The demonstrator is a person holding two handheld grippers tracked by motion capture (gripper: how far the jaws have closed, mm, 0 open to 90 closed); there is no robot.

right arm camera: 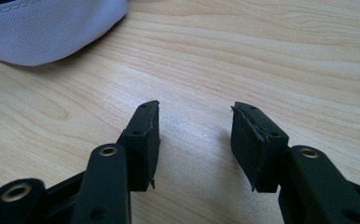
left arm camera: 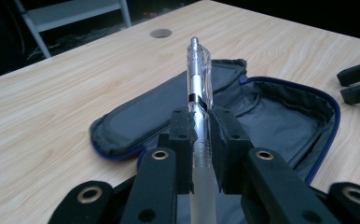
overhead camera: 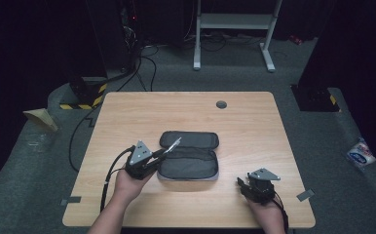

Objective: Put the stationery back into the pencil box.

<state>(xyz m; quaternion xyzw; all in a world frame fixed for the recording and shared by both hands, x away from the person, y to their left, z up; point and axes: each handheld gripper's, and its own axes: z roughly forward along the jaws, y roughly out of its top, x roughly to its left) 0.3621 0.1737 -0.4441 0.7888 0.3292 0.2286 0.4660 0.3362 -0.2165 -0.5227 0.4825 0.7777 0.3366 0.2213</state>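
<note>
Lowering the pen tip-first into the case looks like the step in hand, so keep it level over the opening. One pale wooden table (overhead camera: 254, 122) carries one dark grey zipped fabric pencil case (overhead camera: 190, 163), lying open at centre. One clear plastic click pen (left arm camera: 199, 79) sits clamped in the left gripper (left arm camera: 200, 130) at the case's nine o'clock. At four o'clock the right gripper (right arm camera: 194, 135) rests with jaws wide apart, empty.

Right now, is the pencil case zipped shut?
No, the pencil case lies unzipped and open on the table, its grey inside showing behind the pen held in the left gripper.
</note>
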